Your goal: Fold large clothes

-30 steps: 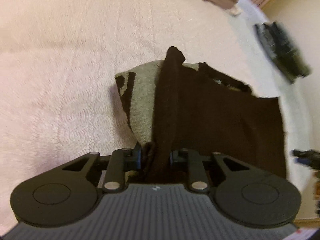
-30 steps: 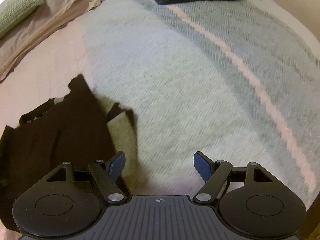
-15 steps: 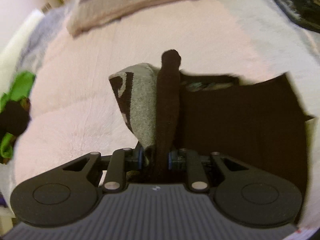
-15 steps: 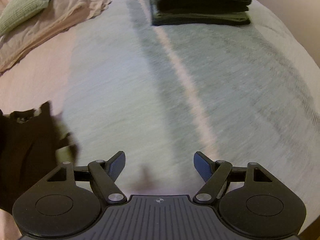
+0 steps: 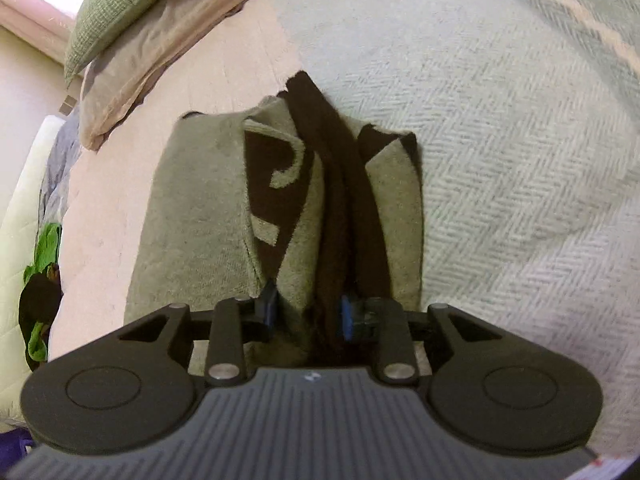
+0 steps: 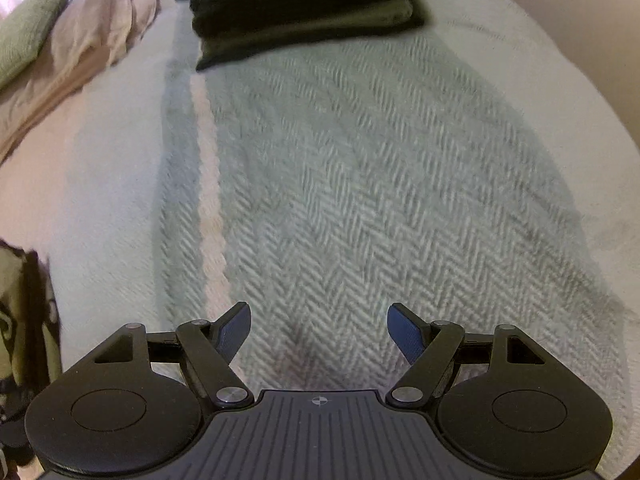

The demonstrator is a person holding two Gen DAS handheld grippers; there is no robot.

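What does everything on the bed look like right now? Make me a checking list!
Surface: bed with a pale herringbone blanket and a pink sheet.
Job's things: olive and dark brown garment, bunched and partly folded; stack of folded clothes at the far end.
Clutter: green pillow on a beige pillow.
Grippers: left gripper shut on the garment; right gripper open, empty, above the blanket.
Cables: nothing seen.
Surroundings: bright green cloth beside the bed; wall at the edges.
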